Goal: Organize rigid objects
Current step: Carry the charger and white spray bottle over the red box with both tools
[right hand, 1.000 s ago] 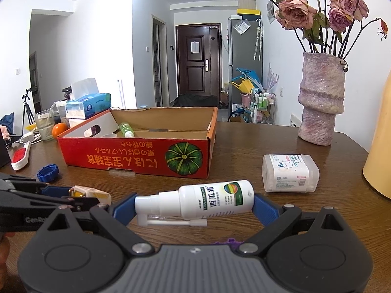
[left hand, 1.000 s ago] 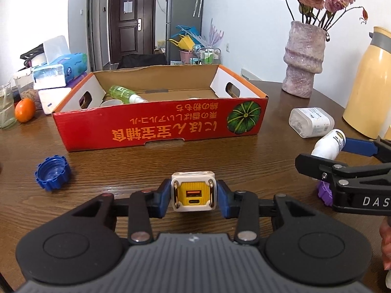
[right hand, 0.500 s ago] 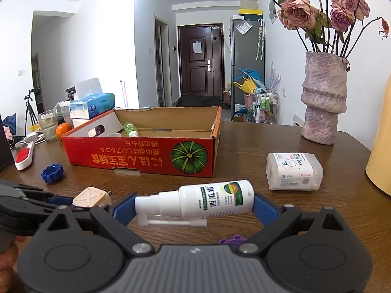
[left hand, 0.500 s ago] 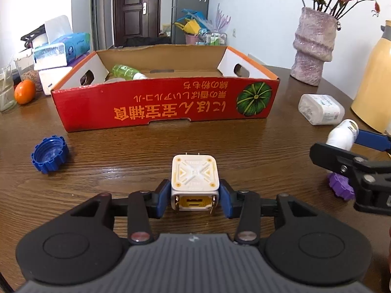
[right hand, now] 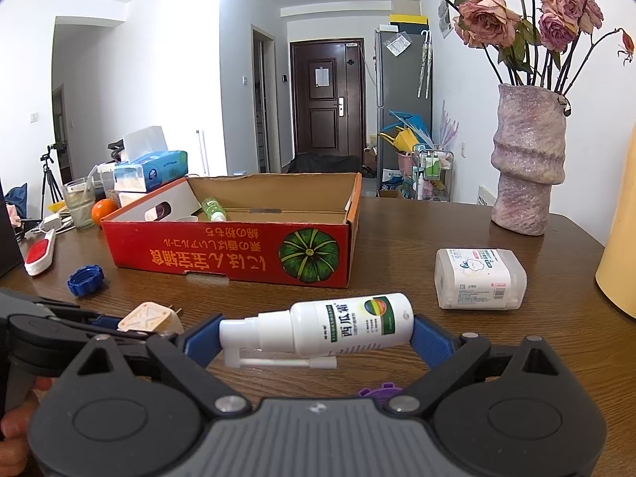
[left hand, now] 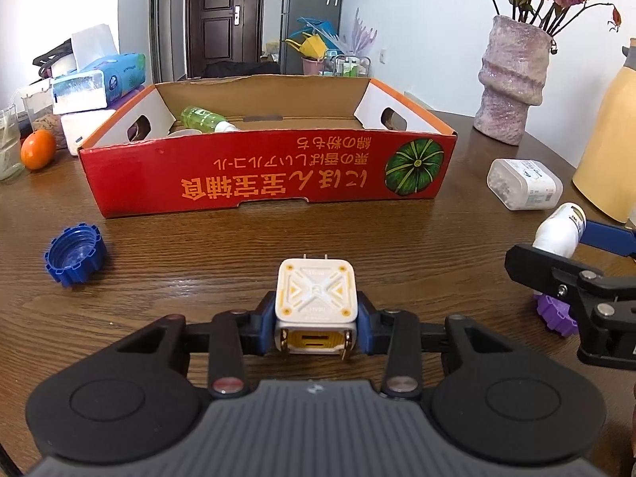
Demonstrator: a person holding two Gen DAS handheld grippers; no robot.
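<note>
Dark wood table (left hand: 357,238) in a white-walled room; red cardboard box (left hand: 270,175) at 12 o'clock. Left gripper (left hand: 316,324): jaws closing, blue pads pressing the white-and-yellow charger cube (left hand: 316,298), tilted downward. Right gripper (right hand: 316,332): clamped endwise on the white spray bottle (right hand: 338,326), lying sideways, at 3 o'clock of the left.

A dark wood-grain tabletop (left hand: 198,246) carries a red cardboard box (left hand: 270,175), a blue bottle cap (left hand: 74,253) near its left corner, a white plastic container (left hand: 524,184) lying on its side, a purple cap (left hand: 554,312), a mottled pink vase (left hand: 512,83), an orange (left hand: 37,149) and a yellow jug (left hand: 608,151).
</note>
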